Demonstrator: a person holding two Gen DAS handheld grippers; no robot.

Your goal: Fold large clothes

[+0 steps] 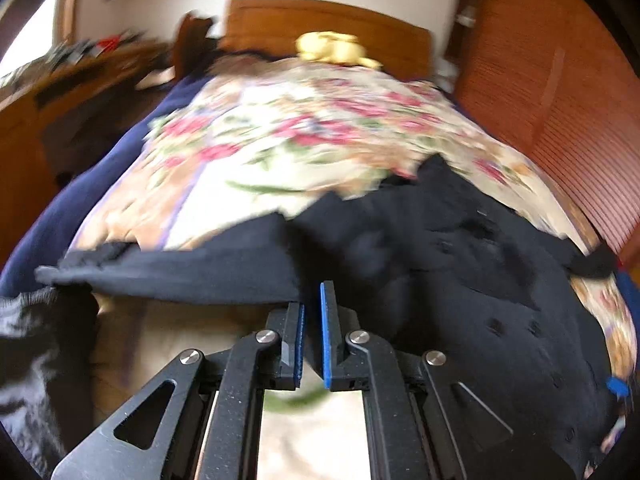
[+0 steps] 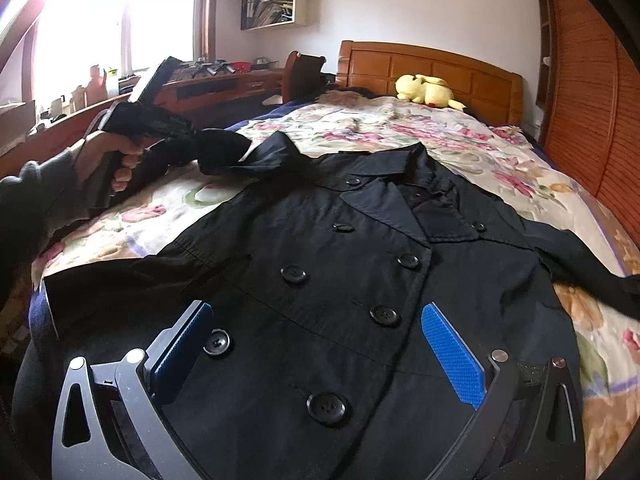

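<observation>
Black woven cloth, soft and limp, makes up the double-breasted black coat (image 2: 320,264), which lies front-up on the floral bedspread (image 2: 400,128) with its lapels toward the wooden headboard (image 2: 432,68). Nearest, the right gripper (image 2: 316,356) hovers above the lower button rows, its blue-padded jaws spread wide and holding nothing. Farther left, the left gripper (image 2: 188,136), pressed together, appears to pinch the coat's near sleeve end (image 2: 224,152), lifted clear of the bedspread. Judged from its drape, the coat is moderately heavy and creases readily; the round black buttons (image 2: 326,406) are hard and should not be clamped. Hems, cuffs and shoulder seams offer the firmest holds.
</observation>
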